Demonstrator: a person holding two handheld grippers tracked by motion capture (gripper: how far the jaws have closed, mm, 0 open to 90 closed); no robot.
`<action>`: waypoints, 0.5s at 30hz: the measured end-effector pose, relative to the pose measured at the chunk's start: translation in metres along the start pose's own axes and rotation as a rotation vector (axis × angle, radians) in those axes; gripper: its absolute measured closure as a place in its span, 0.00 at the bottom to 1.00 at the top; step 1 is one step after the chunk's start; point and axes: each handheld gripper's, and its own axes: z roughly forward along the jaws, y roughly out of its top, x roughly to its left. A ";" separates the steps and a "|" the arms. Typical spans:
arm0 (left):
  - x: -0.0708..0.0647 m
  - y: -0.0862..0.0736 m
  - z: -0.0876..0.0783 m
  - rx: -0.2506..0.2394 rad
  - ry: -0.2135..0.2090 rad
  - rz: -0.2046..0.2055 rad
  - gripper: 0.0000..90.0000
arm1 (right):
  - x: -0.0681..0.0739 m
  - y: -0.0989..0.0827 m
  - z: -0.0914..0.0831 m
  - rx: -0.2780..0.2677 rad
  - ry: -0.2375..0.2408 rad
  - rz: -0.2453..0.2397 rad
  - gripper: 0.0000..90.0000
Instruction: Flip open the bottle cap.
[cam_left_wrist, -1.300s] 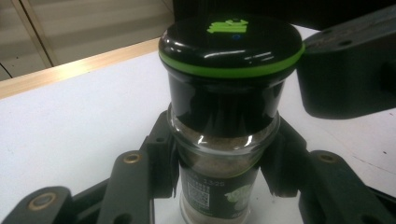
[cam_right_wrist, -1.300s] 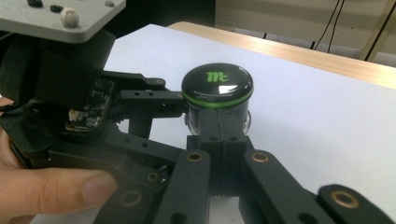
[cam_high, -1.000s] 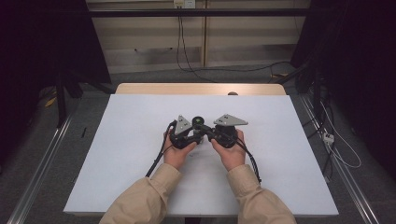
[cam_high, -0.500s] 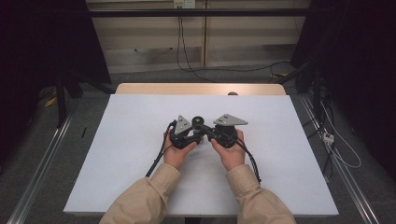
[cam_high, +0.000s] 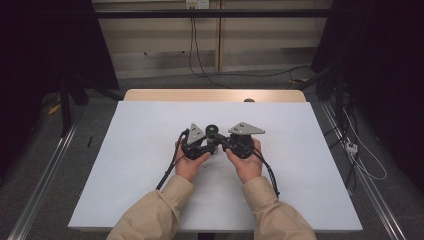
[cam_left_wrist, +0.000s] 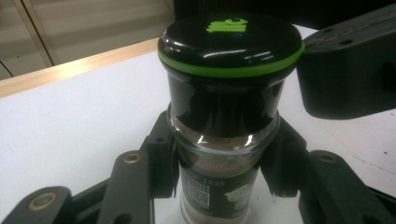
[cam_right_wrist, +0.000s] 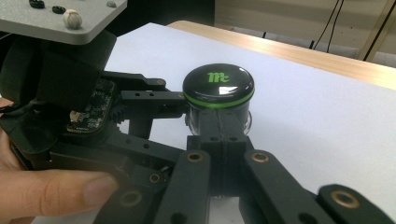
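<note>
A small glass spice jar with a black, green-ringed cap (cam_left_wrist: 229, 93) stands on the white desk (cam_high: 125, 165), pinched at its neck by the left tongs (cam_left_wrist: 219, 161). The right tongs (cam_right_wrist: 223, 154), pressed together, rest against its side. Keep the jar upright and steady.

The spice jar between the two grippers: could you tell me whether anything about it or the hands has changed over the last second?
Nothing has visibly changed. The left gripper stays clamped around the spice jar below its black cap, the right gripper stays shut right in front of the jar, and both hands hold their places mid-table.
</note>
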 end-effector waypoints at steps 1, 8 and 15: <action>0.000 0.000 0.000 0.000 -0.001 0.000 0.60 | 0.000 0.000 0.000 -0.001 0.000 -0.003 1.00; 0.000 0.000 0.000 0.001 0.002 -0.008 0.60 | 0.003 0.009 -0.003 -0.040 -0.023 -0.008 1.00; -0.001 0.000 -0.001 0.004 0.004 0.003 0.60 | 0.005 0.011 -0.001 -0.026 -0.018 -0.022 1.00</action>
